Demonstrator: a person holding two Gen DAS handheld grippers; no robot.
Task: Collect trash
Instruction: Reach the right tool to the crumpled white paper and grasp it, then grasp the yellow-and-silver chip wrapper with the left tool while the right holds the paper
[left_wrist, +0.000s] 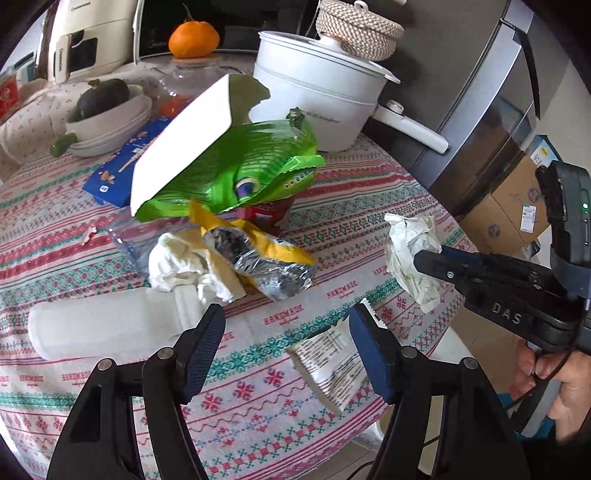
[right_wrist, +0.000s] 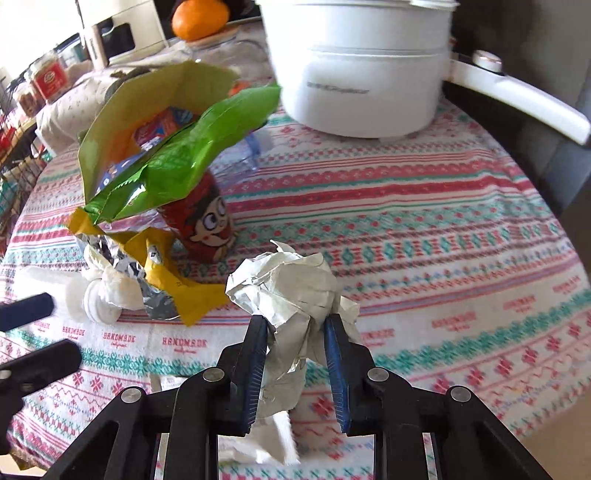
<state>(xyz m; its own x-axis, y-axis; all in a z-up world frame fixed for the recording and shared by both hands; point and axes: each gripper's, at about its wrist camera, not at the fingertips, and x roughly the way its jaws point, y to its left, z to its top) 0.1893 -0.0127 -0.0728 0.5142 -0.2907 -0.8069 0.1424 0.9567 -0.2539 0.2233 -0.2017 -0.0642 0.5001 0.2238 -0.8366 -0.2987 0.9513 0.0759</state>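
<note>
**A crowded table in a daylit room**

A round table (left_wrist: 369, 192) fills the middle, its cloth striped with red and teal knit patterns and stamped "HANDMADE". Behind it stands a grey refrigerator (left_wrist: 491, 122), with cardboard boxes (left_wrist: 509, 206) on the floor beside it. A cream appliance (left_wrist: 88, 33) sits at the far left beside a black one (left_wrist: 229, 22). Bright daylight washes in from the left.
</note>
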